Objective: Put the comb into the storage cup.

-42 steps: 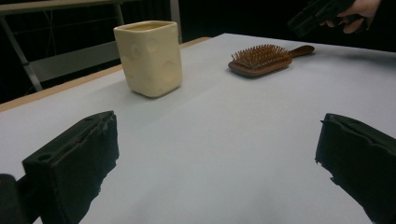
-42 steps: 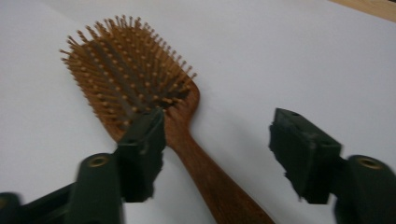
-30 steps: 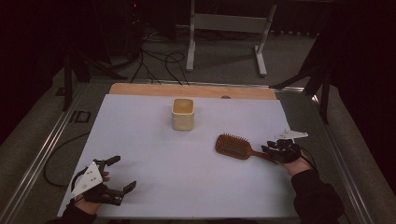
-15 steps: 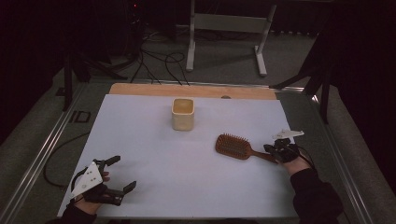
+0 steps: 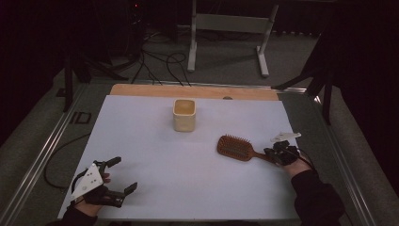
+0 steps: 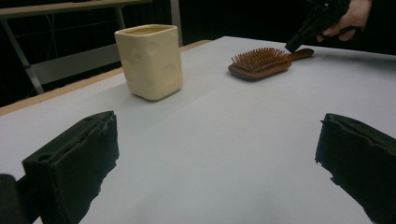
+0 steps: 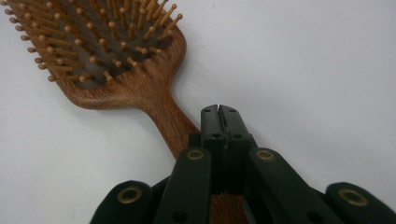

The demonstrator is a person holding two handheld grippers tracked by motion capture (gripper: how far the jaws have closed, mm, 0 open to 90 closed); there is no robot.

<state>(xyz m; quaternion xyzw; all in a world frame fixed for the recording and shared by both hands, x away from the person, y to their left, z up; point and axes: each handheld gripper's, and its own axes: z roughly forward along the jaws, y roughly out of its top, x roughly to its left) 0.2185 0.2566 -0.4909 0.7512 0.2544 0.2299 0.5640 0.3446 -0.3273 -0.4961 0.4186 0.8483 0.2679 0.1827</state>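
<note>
I see the white table (image 5: 188, 188) carrying a cream cup (image 5: 184, 115) toward the back centre and a wooden hairbrush (image 5: 235, 148) right of it. My left gripper (image 5: 123, 176) rests near-left, fingers spread; my right gripper (image 7: 219, 114) sits over the brush handle, fingers pressed together above it.

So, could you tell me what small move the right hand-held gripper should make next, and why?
Probably open its jaws slightly and settle them around the hairbrush handle. The right hand-held gripper has its jaws pressed together above the handle, which passes beneath them, so nothing seems gripped. The brush lies flat, bristles up, on the white table, apart from the cream cup. The left hand-held gripper rests open.
</note>
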